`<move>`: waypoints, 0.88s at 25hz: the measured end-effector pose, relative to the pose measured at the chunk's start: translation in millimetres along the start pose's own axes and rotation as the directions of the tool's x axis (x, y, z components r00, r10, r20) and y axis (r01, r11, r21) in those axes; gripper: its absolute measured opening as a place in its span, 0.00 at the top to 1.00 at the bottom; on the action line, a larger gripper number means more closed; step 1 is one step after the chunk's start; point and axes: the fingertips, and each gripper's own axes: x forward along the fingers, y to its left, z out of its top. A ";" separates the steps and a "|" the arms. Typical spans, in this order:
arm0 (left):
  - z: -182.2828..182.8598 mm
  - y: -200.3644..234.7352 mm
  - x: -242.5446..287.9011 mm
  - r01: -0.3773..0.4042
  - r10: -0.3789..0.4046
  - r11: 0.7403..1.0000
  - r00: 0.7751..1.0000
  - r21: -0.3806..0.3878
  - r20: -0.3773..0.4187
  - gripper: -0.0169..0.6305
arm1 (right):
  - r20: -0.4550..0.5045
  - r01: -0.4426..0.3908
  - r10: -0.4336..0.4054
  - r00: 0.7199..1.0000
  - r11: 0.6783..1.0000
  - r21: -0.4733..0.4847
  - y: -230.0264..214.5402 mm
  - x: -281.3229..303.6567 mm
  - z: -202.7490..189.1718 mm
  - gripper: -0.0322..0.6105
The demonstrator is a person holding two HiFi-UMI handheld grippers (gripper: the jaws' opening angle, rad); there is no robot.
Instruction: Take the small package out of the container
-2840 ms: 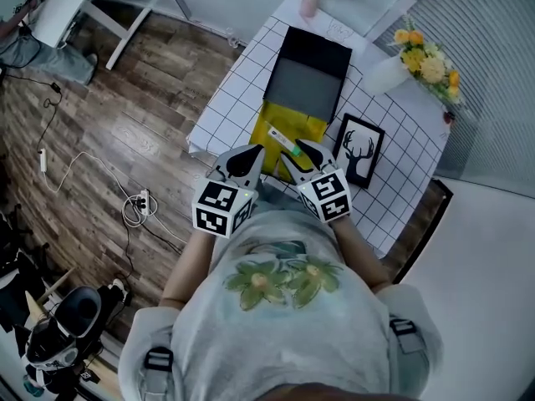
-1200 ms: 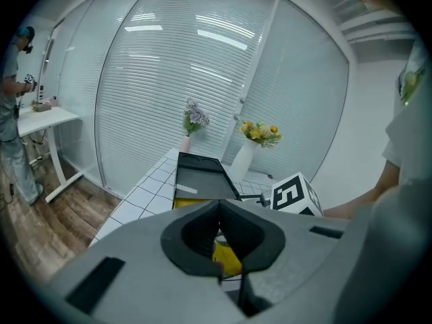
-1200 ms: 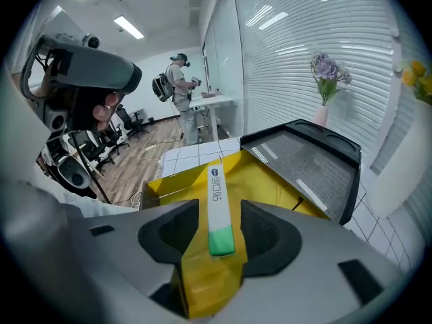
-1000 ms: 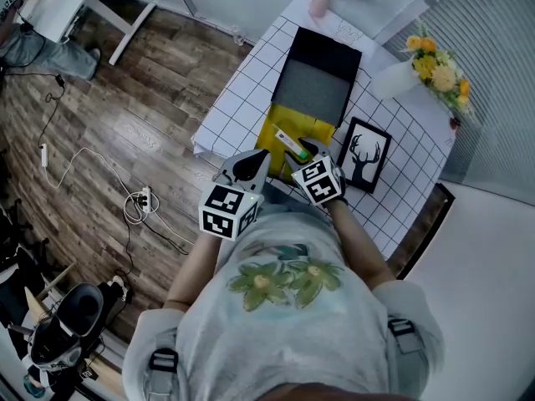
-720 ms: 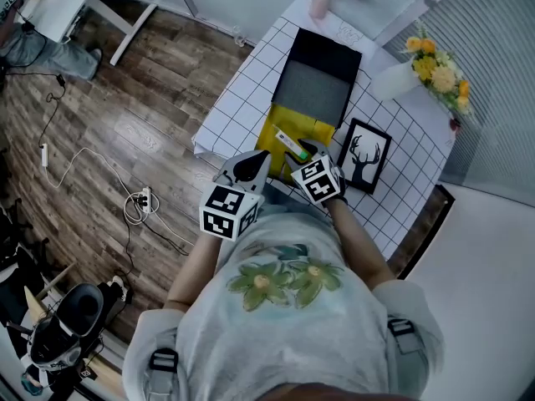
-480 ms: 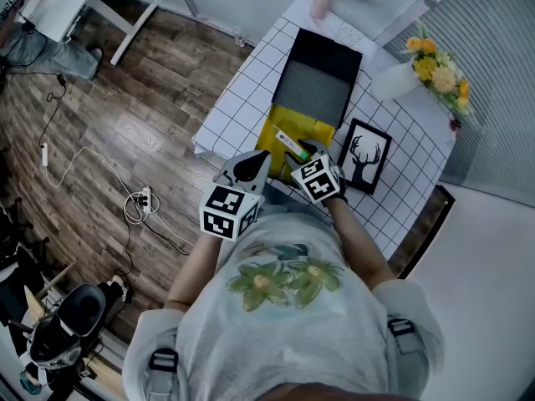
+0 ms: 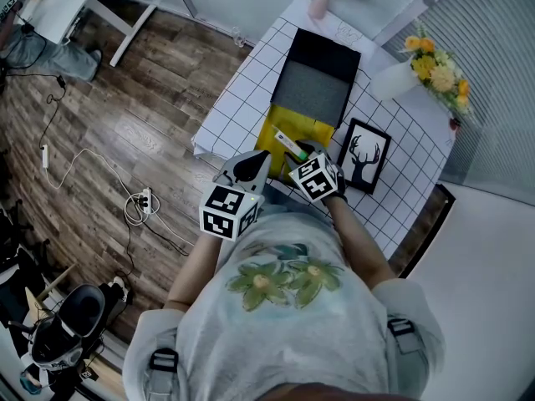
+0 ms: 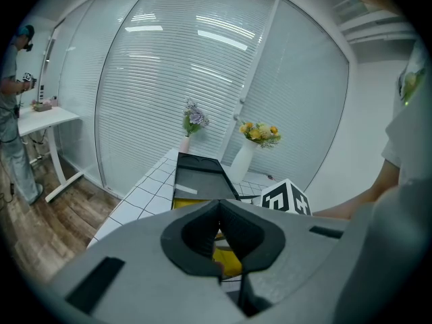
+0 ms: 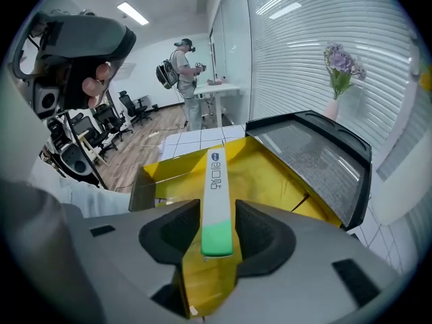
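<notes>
The right gripper [image 9: 217, 229] has its fingers closed against the two long sides of the small package [image 9: 217, 201], a slim white box with a green end. The green end sits between the fingers, and the white end points away toward 12 o'clock in the right gripper view. The package lies inside the yellow container [image 7: 272, 134], with its green end over the container's near wall, so it is not yet out. In the head view the container stands at the near edge of the counter [image 7: 244, 80], which is covered with a white grid-patterned cloth. The container's black lid [image 7: 316, 72] is swung open and lies flat at 1 o'clock from the yellow tray, touching it along the hinge side. The left gripper [image 8: 219, 208] holds nothing: its fingers are pressed together. It hangs just beside the right one, at that gripper's 8 o'clock in the head view, over the counter's near edge and short of the container. A framed deer picture [image 7: 362, 156] lies flat on the cloth at 3 o'clock from the container, close to it but apart. A white vase [image 7: 388, 75] of yellow flowers stands at 3 o'clock from the lid. A pink vase [image 7: 318, 5] with purple flowers stands beyond the lid at 12 o'clock.
</notes>
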 end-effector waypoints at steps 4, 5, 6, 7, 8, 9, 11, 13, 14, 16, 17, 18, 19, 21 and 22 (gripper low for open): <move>-0.3 -0.5 0.9 0.001 -0.001 1.000 1.000 0.002 -0.002 0.96 | -0.013 0.007 -0.007 1.000 1.000 -0.021 -0.1 0.9 -1.9 0.74; -0.7 -0.7 0.9 0.001 -0.001 1.000 1.000 0.004 -0.003 0.96 | -0.014 0.011 -0.011 1.000 1.000 -0.023 -0.5 0.8 -2.1 0.75; -1.1 -0.9 0.9 0.001 -0.001 1.000 1.000 0.006 -0.004 0.96 | -0.013 0.014 -0.015 1.000 1.000 -0.024 -1.0 0.7 -2.3 0.76; -1.6 -0.9 0.9 0.001 -0.001 1.000 1.000 0.007 -0.004 0.96 | -0.013 0.017 -0.018 1.000 1.000 -0.025 -1.4 0.7 -2.3 0.77; -1.9 -1.0 0.8 0.001 -0.001 1.000 1.000 0.006 -0.005 0.96 | -0.012 0.020 -0.020 1.000 0.999 -0.025 -1.7 0.8 -2.3 0.78; -2.1 -1.1 0.8 0.003 -0.003 1.000 1.000 0.006 -0.005 0.96 | -0.012 0.023 -0.023 1.000 0.999 -0.026 -2.1 0.9 -2.4 0.79; -2.1 -1.6 1.0 0.006 -0.006 1.000 1.000 0.007 -0.005 0.96 | -0.013 0.028 -0.028 1.000 0.999 -0.030 -2.7 1.3 -2.6 0.80; -2.1 -1.9 1.7 0.009 -0.008 1.000 1.000 0.008 -0.004 0.96 | -0.013 0.031 -0.031 0.999 0.999 -0.036 -2.7 1.6 -2.5 0.81; -2.1 -1.8 2.0 0.010 -0.010 1.000 1.000 0.008 -0.004 0.96 | -0.015 0.031 -0.031 0.999 0.999 -0.039 -2.3 1.7 -2.5 0.81; -1.5 -1.3 2.0 0.011 -0.011 1.000 1.000 0.008 -0.004 0.96 | -0.019 0.028 -0.029 0.999 0.999 -0.043 -1.4 1.6 -2.2 0.81; -0.8 -0.8 1.8 0.012 -0.012 1.000 1.000 0.008 -0.004 0.96 | -0.022 0.027 -0.028 0.999 0.999 -0.044 -1.3 1.6 -2.0 0.81; 0.1 -0.3 1.6 0.011 -0.011 1.000 1.000 0.008 -0.003 0.96 | -0.023 0.026 -0.027 0.999 0.999 -0.045 -1.4 1.7 -1.8 0.81; 0.9 0.4 1.5 0.011 -0.011 1.000 1.000 0.006 -0.001 0.96 | -0.024 0.027 -0.028 0.999 0.999 -0.046 -1.7 1.8 -1.7 0.81; 1.4 1.9 1.3 0.009 -0.009 1.000 1.000 0.002 0.001 0.96 | -0.027 0.029 -0.031 0.999 0.998 -0.047 -2.3 2.3 -1.9 0.81; 0.8 2.5 1.2 0.009 -0.009 1.000 1.000 0.001 0.001 0.96 | -0.030 0.031 -0.032 0.999 0.998 -0.048 -2.3 2.7 -2.4 0.81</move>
